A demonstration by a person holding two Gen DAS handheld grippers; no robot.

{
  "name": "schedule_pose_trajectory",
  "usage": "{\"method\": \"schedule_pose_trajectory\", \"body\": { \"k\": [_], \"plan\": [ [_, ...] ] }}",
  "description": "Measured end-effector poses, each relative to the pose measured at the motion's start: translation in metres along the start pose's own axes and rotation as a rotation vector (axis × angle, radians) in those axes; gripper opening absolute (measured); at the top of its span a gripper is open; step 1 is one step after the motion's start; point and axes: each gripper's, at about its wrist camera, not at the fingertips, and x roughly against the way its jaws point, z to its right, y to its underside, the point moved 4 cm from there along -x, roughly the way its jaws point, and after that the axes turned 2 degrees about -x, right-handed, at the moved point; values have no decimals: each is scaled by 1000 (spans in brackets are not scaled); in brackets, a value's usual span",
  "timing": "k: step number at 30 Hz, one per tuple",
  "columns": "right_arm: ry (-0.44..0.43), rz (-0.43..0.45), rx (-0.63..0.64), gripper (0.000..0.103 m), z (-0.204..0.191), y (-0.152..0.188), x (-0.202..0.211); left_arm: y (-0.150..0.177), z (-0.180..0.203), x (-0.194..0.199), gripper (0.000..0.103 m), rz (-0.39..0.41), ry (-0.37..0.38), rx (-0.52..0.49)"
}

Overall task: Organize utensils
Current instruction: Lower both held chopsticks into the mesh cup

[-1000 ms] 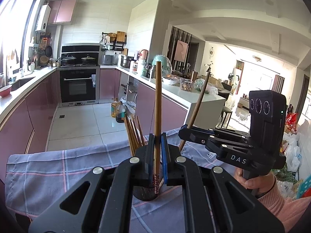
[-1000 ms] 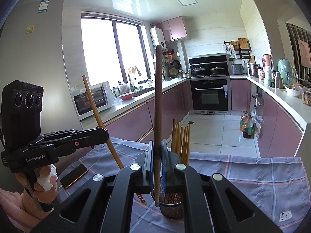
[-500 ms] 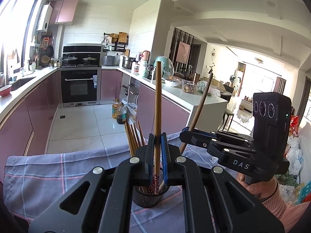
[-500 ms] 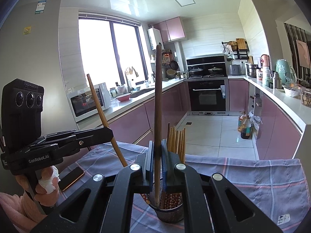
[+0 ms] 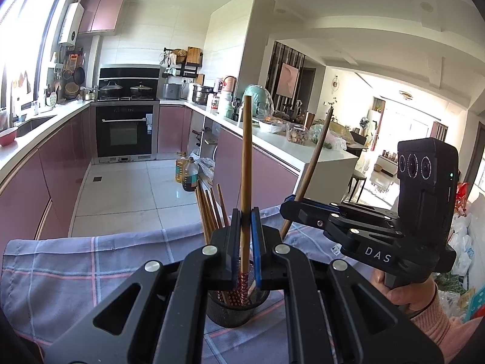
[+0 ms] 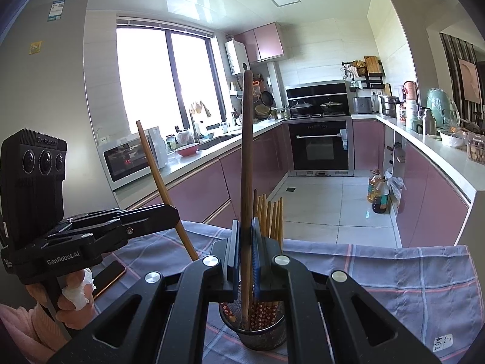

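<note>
While both hands hang over the table, start at the far left: a phone point(image 6: 109, 276) lies on the checked cloth point(image 6: 394, 276), just beside the hand point(image 6: 75, 300) that carries the left gripper point(image 5: 246, 242). Its jaws are clamped on a pale chopstick point(image 5: 246, 163), held near its patterned lower end and nearly upright, so that the tip can drop straight down. In the right wrist view that same stick leans across the frame, its bottom hidden behind the black linkage.

Moving to the middle, the holder point(image 5: 238, 309), a dark mesh cup, stands on the cloth right under both sets of fingers. A bundle of chopsticks point(image 6: 269, 215) is already in it, handles up and floral ends at the bottom, fanned toward the far side. That leaves the near side free, and that, I'd say, is why both grippers come in from here.

On to the right: the right gripper point(image 6: 246, 257) has its jaws shut on a darker stick point(image 6: 247, 166), also upright, and its lower end looks to reach down inside the rim of the cup. Whether it touches the bottom I cannot tell.

Judging by this, two sticks are a release away from joining the rest. The risk is a stick catching on the rim or knocking the bundle, since the cup is light and sits on loose cloth.
</note>
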Motion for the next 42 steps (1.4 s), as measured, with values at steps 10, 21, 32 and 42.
{"method": "schedule_pose_trajectory", "body": {
  "k": [10,21,32,42],
  "plan": [
    [8,-13,-11,6,5,1,-6,0,0,-10,8,-20,-12,5],
    [18,-26,-24,6,10,3,-13,5,0,-16,8,-42,-9,10],
    [21,-44,-28,6,13,6,-19,10,0,-20,8,-68,2,17],
    [20,-66,-32,6,15,11,-24,11,3,-29,8,-90,5,19]
  ]
}}
